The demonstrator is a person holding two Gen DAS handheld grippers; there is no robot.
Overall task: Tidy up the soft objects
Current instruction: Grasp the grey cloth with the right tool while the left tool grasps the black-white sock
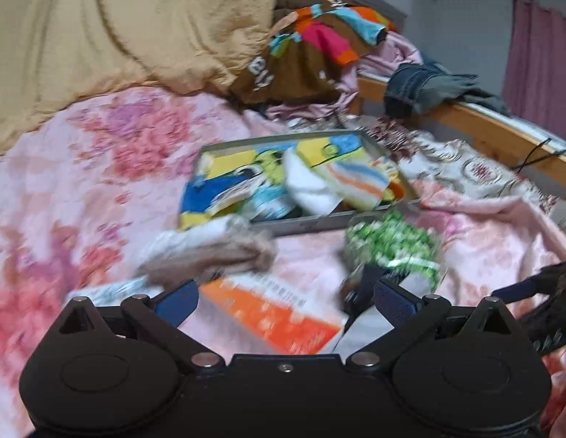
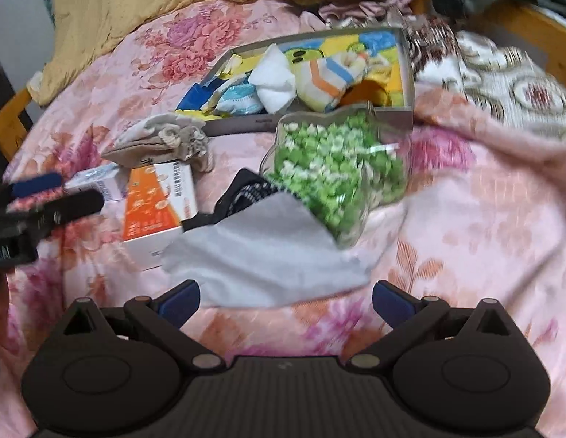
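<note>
Two wide-set jaws, grey cloth (image 2: 261, 255) whole only in right view

A home bedroom, seen from over a bed. Under and ahead of the gripper spreads a pink floral blanket (image 2: 483, 237); far ahead to the left a mustard-yellow quilt (image 1: 119, 18) is bunched up. Ahead to the right runs a wooden bed rail (image 1: 483, 127) with jeans (image 1: 418, 87) draped over it, rumpled clothing (image 1: 319, 43) heaped just beside, and a pink curtain (image 1: 538, 65) beyond.
</note>
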